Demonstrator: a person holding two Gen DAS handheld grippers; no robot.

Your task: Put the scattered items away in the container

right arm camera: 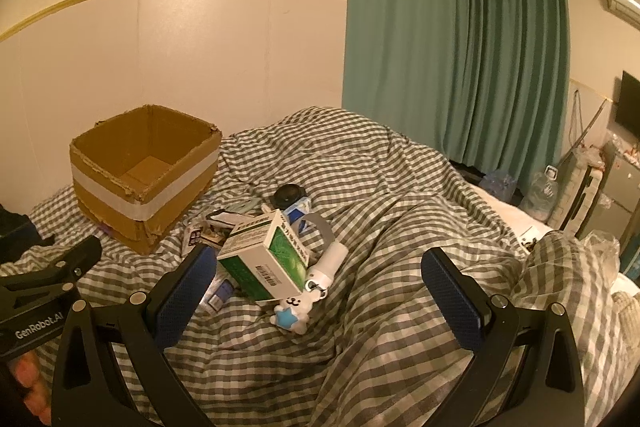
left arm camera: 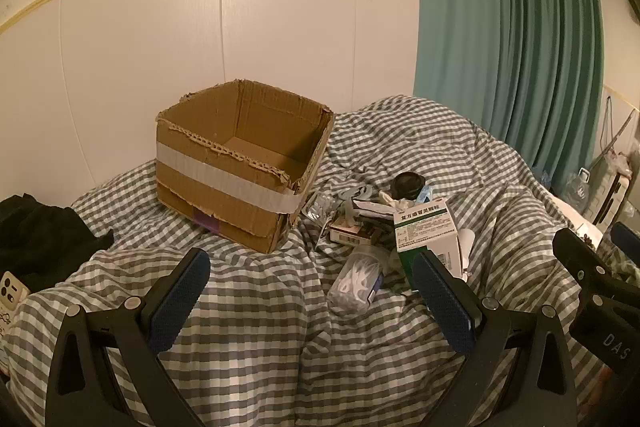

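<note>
On a checked quilt (left arm camera: 256,339), both grippers hover with jaws spread wide, holding nothing. The left gripper (left arm camera: 312,291) faces open quilt, the clutter ahead to its right. The right gripper (right arm camera: 320,283) frames the green-and-white carton (right arm camera: 260,259), likely its first pick. Left of that heap stands the box (left arm camera: 236,163), empty and open-topped, ready to receive items.

You're holding the right gripper (right arm camera: 318,291) open over the quilt (right arm camera: 400,227), medicine box (right arm camera: 266,259) near its left finger, cardboard box (right arm camera: 144,179) sitting far left.
</note>
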